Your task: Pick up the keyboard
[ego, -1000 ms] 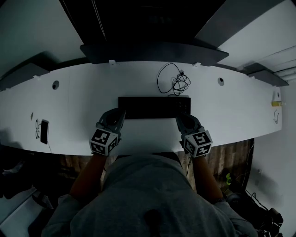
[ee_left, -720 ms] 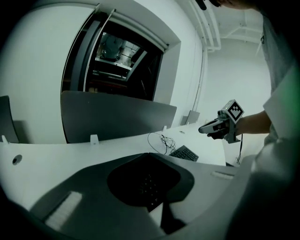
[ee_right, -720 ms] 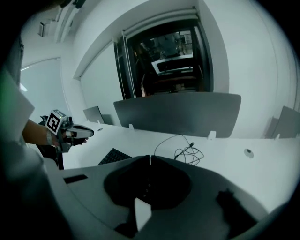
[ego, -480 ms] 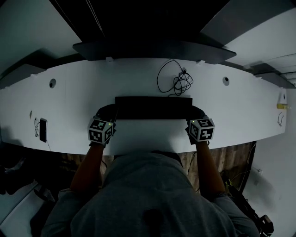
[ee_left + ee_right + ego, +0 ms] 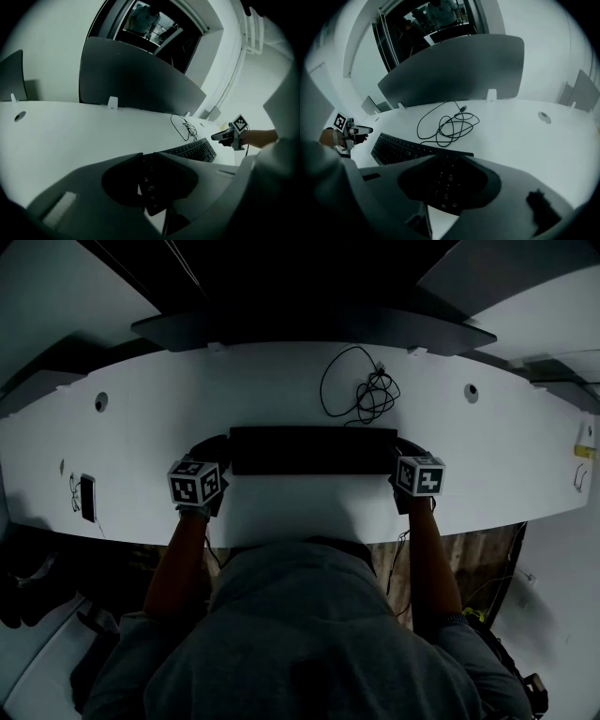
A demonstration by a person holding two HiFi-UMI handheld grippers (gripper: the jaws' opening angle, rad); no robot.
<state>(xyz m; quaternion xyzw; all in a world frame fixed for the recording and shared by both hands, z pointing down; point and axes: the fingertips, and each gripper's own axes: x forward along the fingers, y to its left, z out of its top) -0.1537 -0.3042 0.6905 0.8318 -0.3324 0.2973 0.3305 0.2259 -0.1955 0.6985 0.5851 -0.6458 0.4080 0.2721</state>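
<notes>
A black keyboard (image 5: 314, 450) lies flat on the white table (image 5: 281, 390), long side toward me. My left gripper (image 5: 216, 457) is at its left end and my right gripper (image 5: 405, 454) at its right end. In the left gripper view the left gripper (image 5: 149, 154) straddles the keyboard (image 5: 192, 149); its jaws have just been opening, and slivers of table show beside the end lying between them. In the right gripper view the right gripper (image 5: 452, 157) has also just been opening its jaws, with the number-pad end of the keyboard (image 5: 398, 149) loose between them.
A tangled black cable (image 5: 361, 395) lies just behind the keyboard. A phone (image 5: 87, 500) rests at the table's far left near the front edge. A dark divider panel (image 5: 309, 329) runs along the back. Two round grommet holes (image 5: 100, 401) (image 5: 471, 390) sit left and right.
Both grippers have moved apart and down, from in front of the keyboard's long edge to its two short ends. The keyboard has stayed in place on the table.
</notes>
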